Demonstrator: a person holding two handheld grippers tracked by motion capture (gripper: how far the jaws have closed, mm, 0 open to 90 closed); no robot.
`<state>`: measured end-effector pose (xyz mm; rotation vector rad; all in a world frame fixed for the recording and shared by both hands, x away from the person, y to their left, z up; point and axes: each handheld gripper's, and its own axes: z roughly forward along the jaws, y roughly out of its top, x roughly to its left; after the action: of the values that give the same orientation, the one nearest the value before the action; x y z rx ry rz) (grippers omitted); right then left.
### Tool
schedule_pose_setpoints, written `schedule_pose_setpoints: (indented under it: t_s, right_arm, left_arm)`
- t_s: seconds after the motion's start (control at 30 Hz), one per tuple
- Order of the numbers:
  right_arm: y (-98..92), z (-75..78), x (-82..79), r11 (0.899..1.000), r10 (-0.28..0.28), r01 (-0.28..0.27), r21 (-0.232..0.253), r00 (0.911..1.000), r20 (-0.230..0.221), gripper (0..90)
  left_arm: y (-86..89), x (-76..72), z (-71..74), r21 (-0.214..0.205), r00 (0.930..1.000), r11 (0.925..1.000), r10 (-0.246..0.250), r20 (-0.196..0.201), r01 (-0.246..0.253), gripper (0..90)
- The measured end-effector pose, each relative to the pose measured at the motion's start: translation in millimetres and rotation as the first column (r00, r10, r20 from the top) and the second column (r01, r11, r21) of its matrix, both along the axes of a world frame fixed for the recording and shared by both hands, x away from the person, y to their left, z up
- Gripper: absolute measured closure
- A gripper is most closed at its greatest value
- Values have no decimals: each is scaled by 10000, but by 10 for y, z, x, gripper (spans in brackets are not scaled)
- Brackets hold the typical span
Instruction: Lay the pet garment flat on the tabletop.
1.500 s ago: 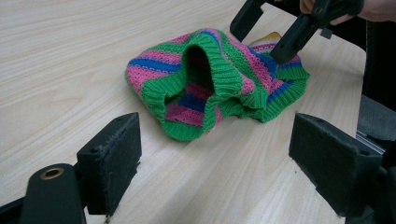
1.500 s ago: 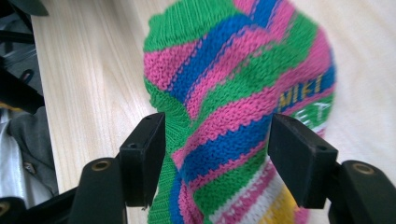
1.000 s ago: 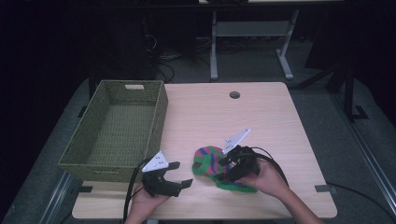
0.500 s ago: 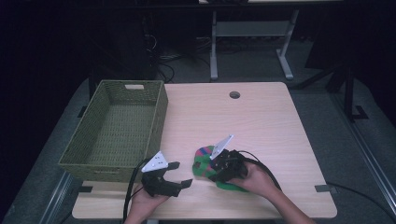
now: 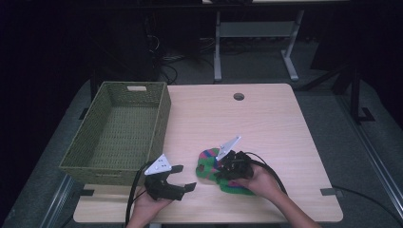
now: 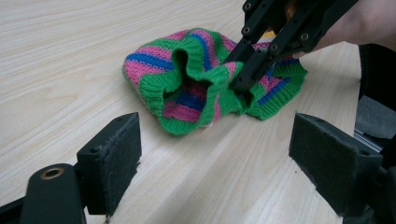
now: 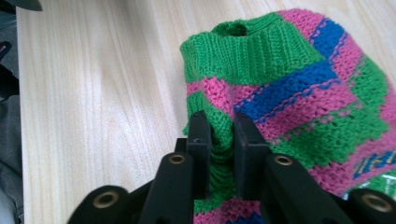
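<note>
Right gripper has just closed its jaws on a fold of the striped knitted garment; in the right gripper view the two pads pinch a green and pink ridge of knit between them. Left gripper rests near the table's front edge with jaws wide apart and nothing between them, close beside the garment but not touching it. The garment lies on the wooden table, toward the front, right of the woven basket. Bare tabletop extends behind and to the right of the garment; the basket occupies the left side. The left gripper view shows the garment's ribbed green opening bunched upward under the right gripper's hold; the high view shows the basket's interior.
</note>
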<state>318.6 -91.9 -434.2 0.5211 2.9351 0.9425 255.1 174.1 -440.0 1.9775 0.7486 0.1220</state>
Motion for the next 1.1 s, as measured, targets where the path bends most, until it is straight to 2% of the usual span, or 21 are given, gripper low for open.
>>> schedule_pose_setpoints:
  t_s: [0.1, 0.17, 0.23, 0.47, 0.53, 0.57, 0.63, 0.7, 0.83, 1.1]
  right_arm:
    - [-50, 43, 14, 9995, -43, 49, 326, 9998, -205, 822]
    - [-78, 81, 11, 9994, -32, 40, 350, 9997, -253, 825]
    - [-102, 122, -1, 9991, -4, 10, 435, 9999, -133, 828]
    - [-203, 266, 10, 9963, -103, 116, 851, 9998, -159, 832]
    - [-215, 289, 7, 9962, -137, 158, 857, 9996, -248, 833]
    - [-243, 332, 2, 9959, -120, 130, 896, 9999, -118, 833]
    - [-282, 381, -1, 9945, -129, 146, 1040, 9998, -171, 833]
    - [-322, 430, 0, 9941, -103, 111, 1078, 9999, -81, 833]
    - [-384, 519, 3, 9941, -82, 75, 1078, 9999, 63, 833]
    - [-470, 615, 23, 9917, -185, 200, 1268, 9997, -128, 833]
  left_arm:
    - [-8, -4, 2, -10, 10000, 10000, -62, -1, 62, 167]
    - [-17, -7, -2, -22, 9998, 9999, -171, -26, 171, 167]
    - [-30, -7, -6, -24, 9998, 9998, -199, -34, 199, 167]
    - [-39, 10, -11, -9, 9997, 9997, -236, -21, 236, 167]
    - [-39, 13, -11, -24, 9997, 9997, -233, -15, 233, 167]
    - [-37, 18, -8, -75, 9997, 9997, -237, -13, 237, 167]
    - [-38, 20, -6, -114, 9997, 9996, -240, -16, 240, 167]
    - [-52, 19, -6, -280, 9995, 9993, -259, -172, 254, 167]
    - [-81, 19, -2, -278, 9994, 9991, -317, -127, 313, 167]
    - [-147, 64, -36, -470, 9983, 9976, -528, -253, 515, 196]
